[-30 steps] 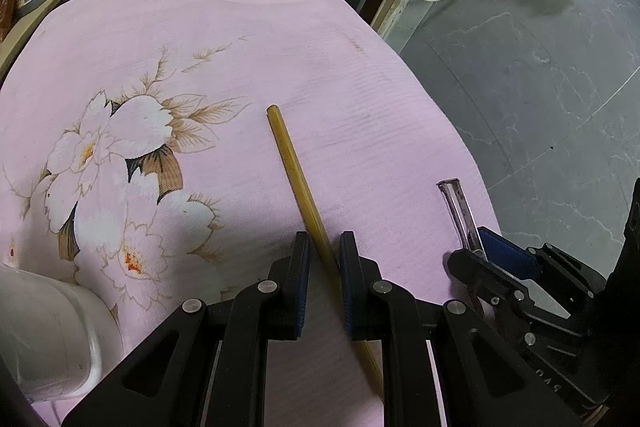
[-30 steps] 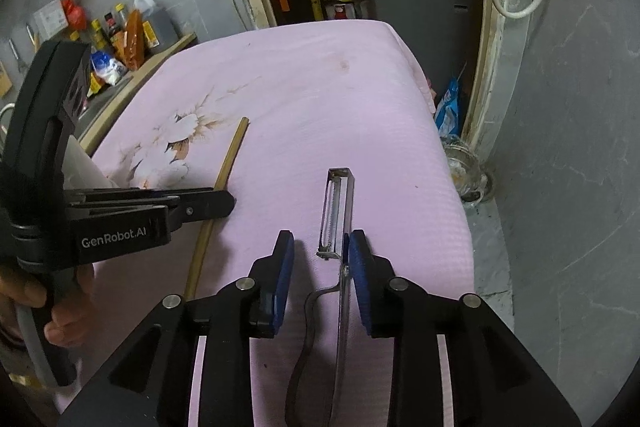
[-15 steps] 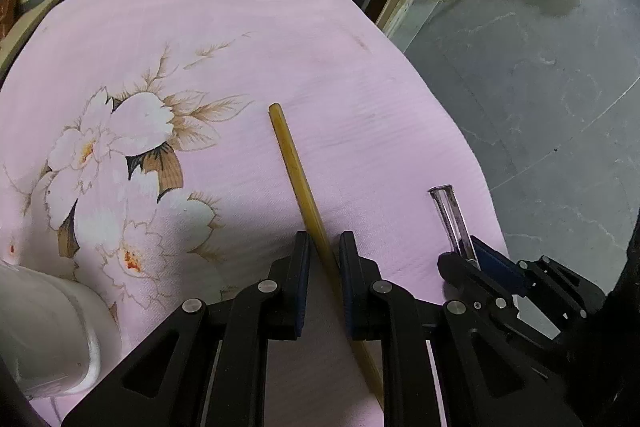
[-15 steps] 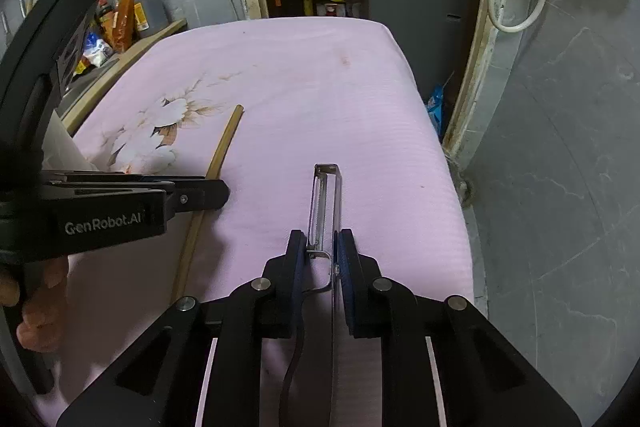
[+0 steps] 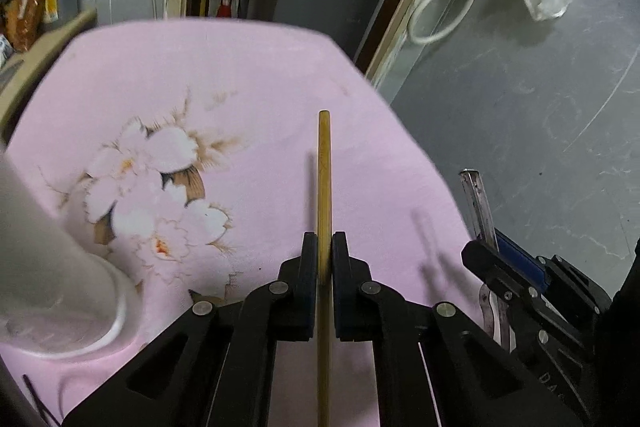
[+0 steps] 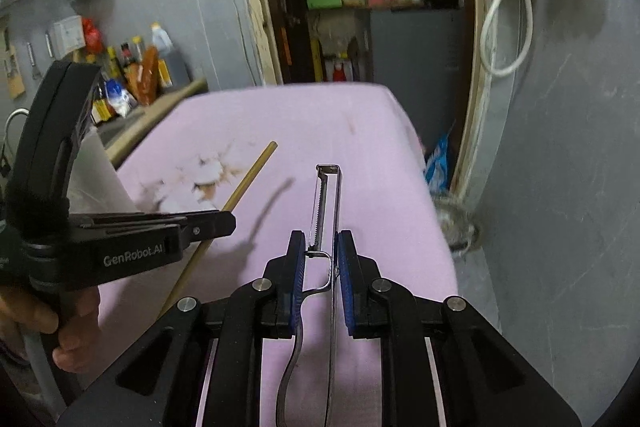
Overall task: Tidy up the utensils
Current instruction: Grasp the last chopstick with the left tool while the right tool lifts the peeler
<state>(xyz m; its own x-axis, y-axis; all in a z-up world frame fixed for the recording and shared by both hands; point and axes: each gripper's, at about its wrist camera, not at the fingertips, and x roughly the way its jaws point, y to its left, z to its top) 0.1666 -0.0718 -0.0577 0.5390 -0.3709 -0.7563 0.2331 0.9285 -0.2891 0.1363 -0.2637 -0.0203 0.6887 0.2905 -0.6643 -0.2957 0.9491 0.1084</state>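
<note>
Two black grippers work side by side over the bench under a pink cloth with a printed white flower. Nearest, the left gripper has just closed its jaws on a long tan wooden chopstick, lifted clear of the cloth and pointing away. Right of it, the right gripper clamps a steel wire-handled peeler, blade forward. A white round container sits at near left. Bottles stand far left.
</note>
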